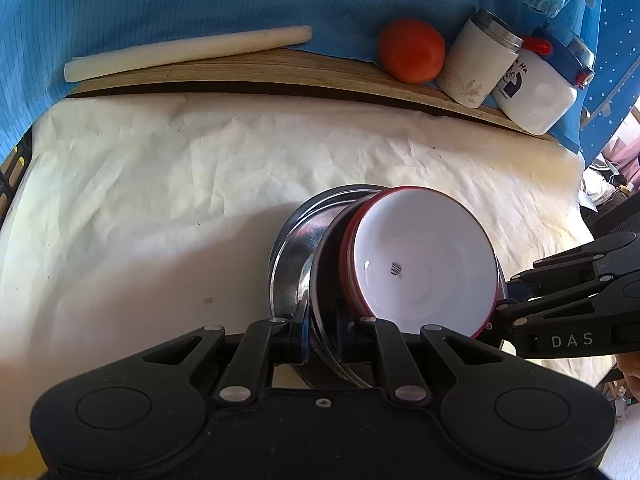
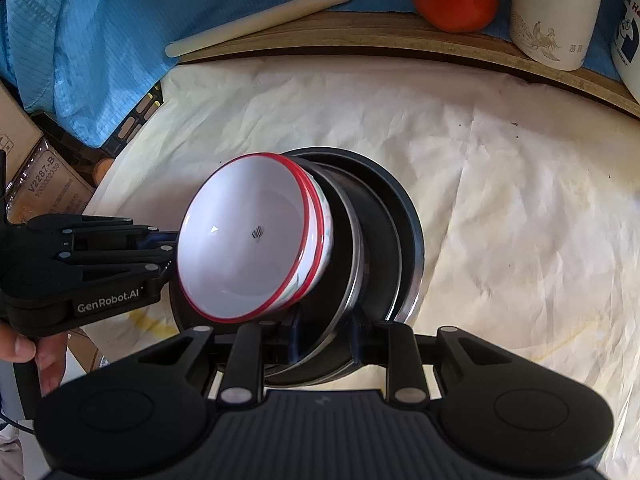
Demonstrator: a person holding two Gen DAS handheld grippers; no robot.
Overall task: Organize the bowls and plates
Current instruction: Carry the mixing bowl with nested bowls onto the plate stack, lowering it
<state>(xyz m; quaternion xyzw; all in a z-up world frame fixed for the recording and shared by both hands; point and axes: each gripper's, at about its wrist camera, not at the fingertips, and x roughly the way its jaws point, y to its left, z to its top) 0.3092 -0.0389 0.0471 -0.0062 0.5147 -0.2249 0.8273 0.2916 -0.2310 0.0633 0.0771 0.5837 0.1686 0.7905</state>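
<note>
A stack of steel plates [image 1: 296, 252] with a white red-rimmed bowl [image 1: 420, 256] on top is held between both grippers above the white cloth. My left gripper [image 1: 323, 330] is shut on the plates' rim on one side. My right gripper [image 2: 325, 338] is shut on the plates' [image 2: 380, 240] rim on the opposite side. The bowl [image 2: 248, 240] sits nested on the plates. Each gripper shows in the other's view: the right gripper [image 1: 500, 312] at the right, the left gripper [image 2: 170, 252] at the left.
A white cloth [image 1: 160, 200] covers the table. At the back, a wooden board [image 1: 240, 68] carries a white rolling pin [image 1: 180, 52], an orange-red fruit [image 1: 412, 50], a white cup [image 1: 476, 60] and a white jar with a blue lid [image 1: 540, 84]. Cardboard boxes [image 2: 44, 184] stand left.
</note>
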